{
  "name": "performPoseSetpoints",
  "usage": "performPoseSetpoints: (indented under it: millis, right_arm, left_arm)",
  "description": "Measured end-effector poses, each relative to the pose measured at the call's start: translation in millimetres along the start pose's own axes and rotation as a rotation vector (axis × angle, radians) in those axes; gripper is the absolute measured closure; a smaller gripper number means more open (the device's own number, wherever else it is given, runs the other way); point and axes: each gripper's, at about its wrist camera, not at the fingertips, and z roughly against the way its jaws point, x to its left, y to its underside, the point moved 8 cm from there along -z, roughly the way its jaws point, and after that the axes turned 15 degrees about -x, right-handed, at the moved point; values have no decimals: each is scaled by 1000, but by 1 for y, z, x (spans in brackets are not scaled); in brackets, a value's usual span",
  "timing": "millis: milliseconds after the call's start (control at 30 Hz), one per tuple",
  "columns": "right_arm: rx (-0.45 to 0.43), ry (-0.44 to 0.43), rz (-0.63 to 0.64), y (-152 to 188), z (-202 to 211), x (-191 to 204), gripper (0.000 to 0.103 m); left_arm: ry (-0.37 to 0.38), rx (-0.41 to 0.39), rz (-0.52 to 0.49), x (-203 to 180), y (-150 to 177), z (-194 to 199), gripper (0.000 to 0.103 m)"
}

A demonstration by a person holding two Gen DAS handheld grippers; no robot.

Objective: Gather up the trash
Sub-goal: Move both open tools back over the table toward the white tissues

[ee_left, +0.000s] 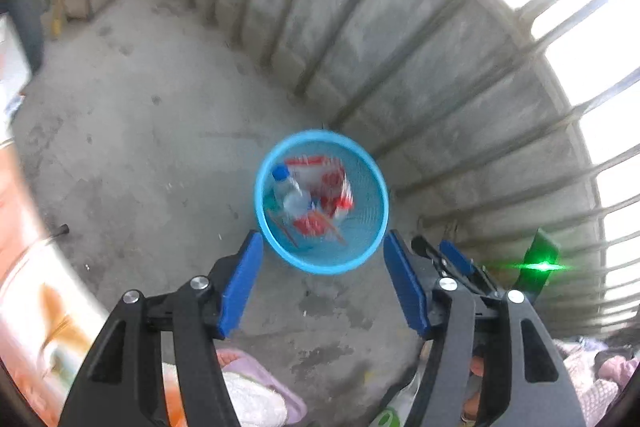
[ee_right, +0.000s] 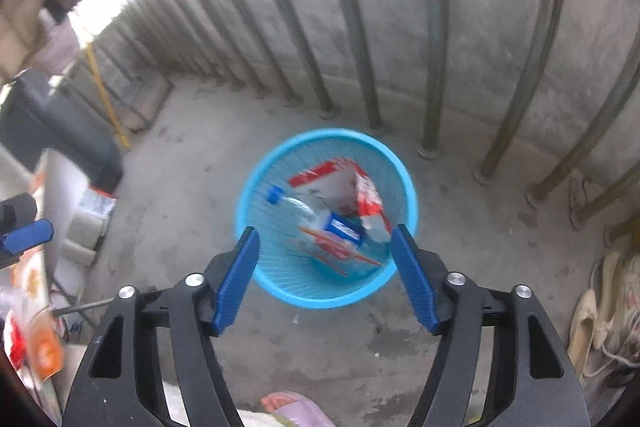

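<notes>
Both grippers empty over the basket
Left gripper [ee_left: 323, 253] and right gripper [ee_right: 325, 245] gape wide, holding nothing; motion blur smears the bottle [ee_right: 316, 213] and red wrappers [ee_left: 324, 183] inside the blue basket [ee_right: 256, 187].

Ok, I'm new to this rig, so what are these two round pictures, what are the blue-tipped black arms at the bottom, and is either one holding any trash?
Each picture comes from a fisheye camera on a handheld gripper, looking along its two fingers. One view shows the left gripper, the other the right gripper; the black arms with blue pads are their fingers. A person carries them; a slippered foot shows below. Both grippers stand open with nothing between the pads. Both point down at a blue basket on the concrete floor by a railing. Inside it lie a clear bottle with a blue cap and red and white wrappers.
</notes>
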Motion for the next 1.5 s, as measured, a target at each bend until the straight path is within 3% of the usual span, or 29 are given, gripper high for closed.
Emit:
performPoseSetpoints:
  millis: [167,367,500,633,833,933,1033,1167,1267,1367,1500]
  right_arm:
    - [-54,-124,92,-16,43,59,29]
    - [-107,-319,187,-16,101,150,10]
    - [-113,-361,287,1,125,202,8]
    - [-138,-343,424,17,138,242,8]
    - [-248,-403,652,41,158,298,8]
    - [-188,-516,651,59,166,321,8]
    - [-22,-676,533,79,162,341,8]
    - [169,-741,448,105,157,359,8]
    - [252,-788,423,116,158,373,8]
    - [282,-798,415,120,159,382,14]
    - [332,-799,375,120,156,382,29]
  left_arm:
    - [-22,-161,72,35,-5,87,42]
    - [-167,-382,95,96,12,204,36]
    - [-230,-471,126,129,33,257,36]
    - [-326,-542,150,164,61,306,34]
    - [-433,-605,240,216,99,368,34]
    - [-482,-632,297,241,121,395,34]
    - [-527,-641,341,261,143,413,34]
    - [-542,-638,396,279,167,423,34]
    - [-520,-644,401,284,174,424,34]
    - [-484,-651,339,278,165,417,34]
    - [-421,-619,218,261,141,393,34]
